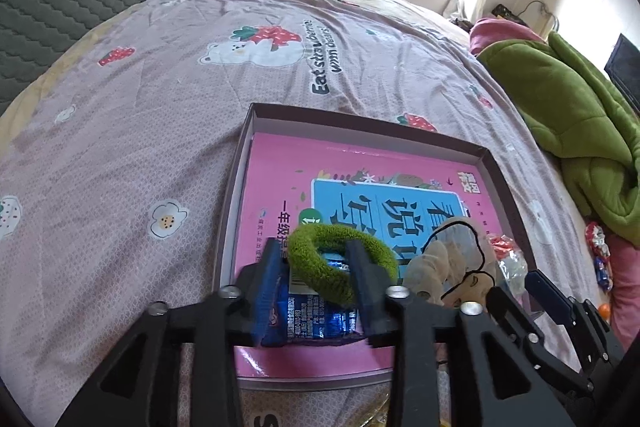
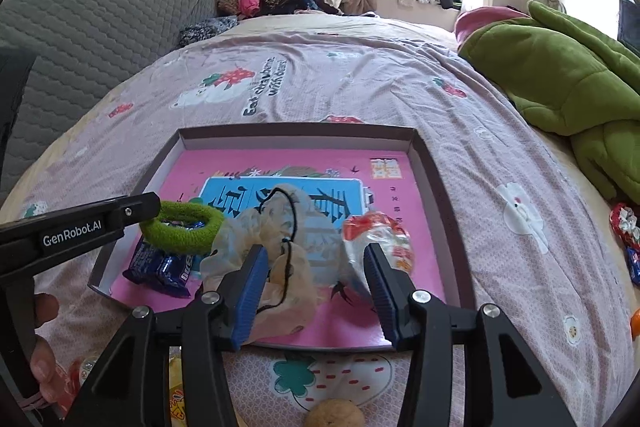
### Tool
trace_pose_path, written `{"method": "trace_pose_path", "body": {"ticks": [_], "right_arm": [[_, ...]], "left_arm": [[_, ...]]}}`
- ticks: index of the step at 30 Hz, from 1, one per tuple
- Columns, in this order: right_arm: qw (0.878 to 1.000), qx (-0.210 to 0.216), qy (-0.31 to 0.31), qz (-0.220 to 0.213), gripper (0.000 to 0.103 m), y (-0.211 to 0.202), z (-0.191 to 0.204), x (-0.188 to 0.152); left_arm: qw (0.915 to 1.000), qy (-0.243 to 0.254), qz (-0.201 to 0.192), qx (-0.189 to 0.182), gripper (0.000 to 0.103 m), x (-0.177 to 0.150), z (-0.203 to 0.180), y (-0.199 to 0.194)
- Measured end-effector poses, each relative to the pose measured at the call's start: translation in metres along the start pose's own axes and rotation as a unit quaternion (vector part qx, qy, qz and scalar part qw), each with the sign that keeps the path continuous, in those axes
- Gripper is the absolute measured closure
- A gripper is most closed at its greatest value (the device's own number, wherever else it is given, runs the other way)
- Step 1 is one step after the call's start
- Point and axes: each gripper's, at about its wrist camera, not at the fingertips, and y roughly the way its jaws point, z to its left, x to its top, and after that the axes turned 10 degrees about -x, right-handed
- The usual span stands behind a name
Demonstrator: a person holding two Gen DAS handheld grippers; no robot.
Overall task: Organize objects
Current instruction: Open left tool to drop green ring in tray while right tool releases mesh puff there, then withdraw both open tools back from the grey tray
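Green fuzzy hair tie [image 2: 181, 231]: ring hanging on my left finger, above blue snack packet [image 2: 162, 267]. Beige scrunchie [image 2: 276, 247], red-white wrapped snack [image 2: 380, 239]: lying on pink book [image 2: 304, 171] in shallow box [image 2: 440, 187].

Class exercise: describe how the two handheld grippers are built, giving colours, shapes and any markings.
Both the left gripper and right gripper have black angular frames with triangular cut-outs, silver round bolts and ribbed blue finger pads. White "GenRobot.AI" lettering marks the left gripper's side. No cables or sleeves show.
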Motion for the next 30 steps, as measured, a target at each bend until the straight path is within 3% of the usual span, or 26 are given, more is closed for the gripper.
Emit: {"method": "trace_pose_path", "body": {"ticks": [9,13,24,30], "right_arm": [[1.0,0.014,0.012,-0.014,0.053,-0.021,-0.014,0.002],[1.0,0.02,0.016,-0.014,0.053,-0.026,-0.017,0.0],[0.999,0.027,0.01,-0.023,0.049,-0.046,-0.015,-0.012],[0.999,0.031,0.006,-0.04,0.048,-0.064,-0.016,-0.014]], "left_arm": [[1.0,0.001,-0.009,-0.003,0.062,-0.001,-0.005,-0.011],[0.9999,0.002,-0.01,0.0,0.052,-0.003,-0.008,-0.018],[0.9991,0.004,-0.029,0.029,0.046,-0.021,-0.019,-0.048],[0.9986,0.015,-0.045,0.023,0.044,-0.034,-0.029,-0.074]]}}
